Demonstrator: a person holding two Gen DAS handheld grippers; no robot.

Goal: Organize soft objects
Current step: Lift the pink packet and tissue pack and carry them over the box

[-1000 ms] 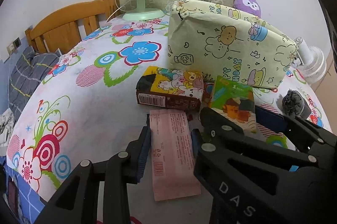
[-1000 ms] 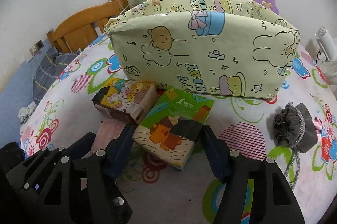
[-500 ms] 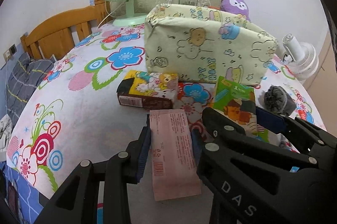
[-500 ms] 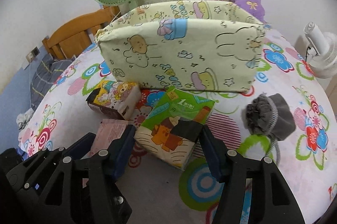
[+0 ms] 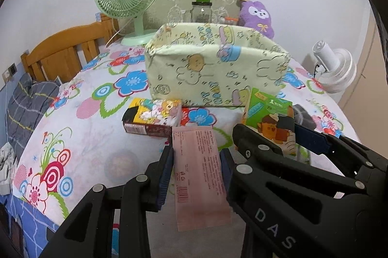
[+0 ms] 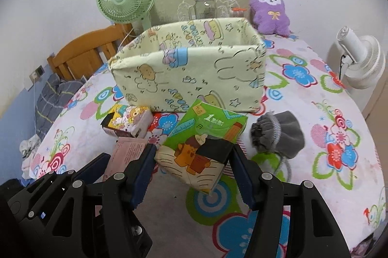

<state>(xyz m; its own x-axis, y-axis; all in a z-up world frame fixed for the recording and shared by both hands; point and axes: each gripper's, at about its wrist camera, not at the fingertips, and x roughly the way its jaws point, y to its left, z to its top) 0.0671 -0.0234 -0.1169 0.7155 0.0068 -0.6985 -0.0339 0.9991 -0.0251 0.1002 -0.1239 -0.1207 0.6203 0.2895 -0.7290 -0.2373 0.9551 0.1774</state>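
Pink tissue pack (image 5: 198,170) pinched by left gripper (image 5: 196,165) fingers | green tissue pack (image 6: 203,144) pinched by right gripper (image 6: 194,168) | both lifted, likely for far fabric bin (image 6: 191,73)

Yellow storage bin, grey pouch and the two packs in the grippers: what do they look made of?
Yellow storage bin: printed fabric, matte, with soft, slightly sagging walls. Grey pouch: plush or fleece-like cloth, gathered at its drawstring mouth. Pink pack in the left gripper and green pack in the right gripper: thin printed plastic film, probably tissue packs; the green one shows a faint sheen.
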